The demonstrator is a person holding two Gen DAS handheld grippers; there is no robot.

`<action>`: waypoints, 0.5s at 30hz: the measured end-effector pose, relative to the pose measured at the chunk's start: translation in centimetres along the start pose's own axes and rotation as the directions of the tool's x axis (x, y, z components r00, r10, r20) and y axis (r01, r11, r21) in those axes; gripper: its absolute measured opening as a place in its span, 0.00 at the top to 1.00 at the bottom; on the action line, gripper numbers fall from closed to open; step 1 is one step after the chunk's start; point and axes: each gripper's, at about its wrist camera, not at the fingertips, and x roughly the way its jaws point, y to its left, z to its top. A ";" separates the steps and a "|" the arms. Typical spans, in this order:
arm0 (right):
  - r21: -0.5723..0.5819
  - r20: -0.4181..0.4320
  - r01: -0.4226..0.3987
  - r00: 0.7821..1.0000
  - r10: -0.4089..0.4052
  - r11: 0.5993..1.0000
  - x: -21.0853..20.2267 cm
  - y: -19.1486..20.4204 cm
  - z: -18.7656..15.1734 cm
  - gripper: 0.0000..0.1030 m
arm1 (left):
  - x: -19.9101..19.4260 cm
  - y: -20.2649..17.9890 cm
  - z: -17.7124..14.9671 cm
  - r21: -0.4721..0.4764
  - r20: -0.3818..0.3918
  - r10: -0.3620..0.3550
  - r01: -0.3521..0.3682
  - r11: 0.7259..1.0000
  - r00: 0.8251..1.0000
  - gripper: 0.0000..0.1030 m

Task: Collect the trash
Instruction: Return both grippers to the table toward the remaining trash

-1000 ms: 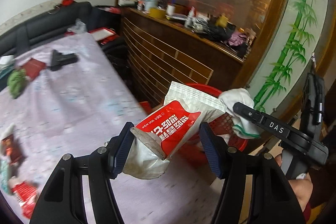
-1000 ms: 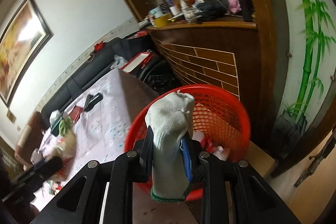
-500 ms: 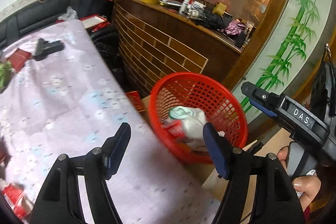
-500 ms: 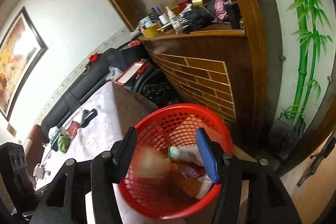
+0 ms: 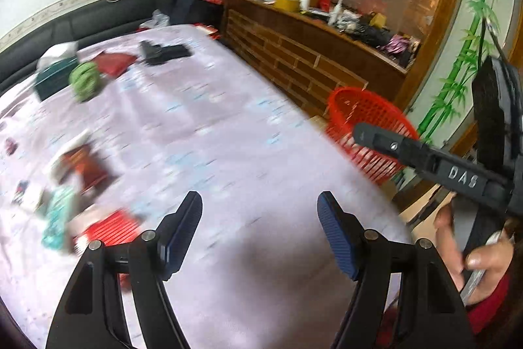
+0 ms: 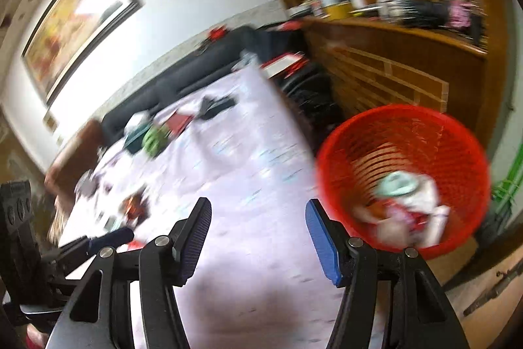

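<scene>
Though both views were smeared by motion, each claw showed plainly enough: the left gripper [image 5: 258,231] had its jaws spread wide with nothing between them, and the right gripper [image 6: 258,238] was spread and bare too. Both hung over the near end of the table [image 5: 228,153], aimed along its pale cloth, a pose that suited reaching for another piece and not dropping one.

Just past the left claw, on its left, lay loose trash: a red packet [image 5: 108,229], a teal scrap [image 5: 57,218] and a red-and-white wrapper [image 5: 81,167], all too blurred to name more closely. Those looked like the nearest pickings.

Off the table's right edge stood the red basket [image 6: 457,133], set low beside it, likely so trash could be dropped straight in. White and red rubbish [image 6: 408,211] sat in its bottom.

Farther along were a green bundle [image 5: 85,81], a dark red card [image 5: 114,63] and a black object [image 5: 163,52], then the sofa [image 5: 98,19].
</scene>
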 end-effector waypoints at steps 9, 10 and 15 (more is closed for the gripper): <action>-0.118 -0.080 -0.066 0.995 0.057 0.991 2.9 6.4 -2.5 0.37 | -1.8 9.2 -5.8 -0.062 -0.069 0.125 -0.129 0.990 0.990 0.28; -0.121 -0.085 -0.070 0.995 0.060 0.990 3.1 6.8 -2.6 0.37 | -1.7 9.1 -6.0 -0.046 -0.069 0.129 -0.132 0.990 0.989 0.28; -0.130 -0.104 -0.077 0.993 0.063 0.989 3.9 7.9 -3.0 0.37 | 0.7 7.5 -6.1 0.076 -0.080 0.253 -0.247 0.966 0.964 0.28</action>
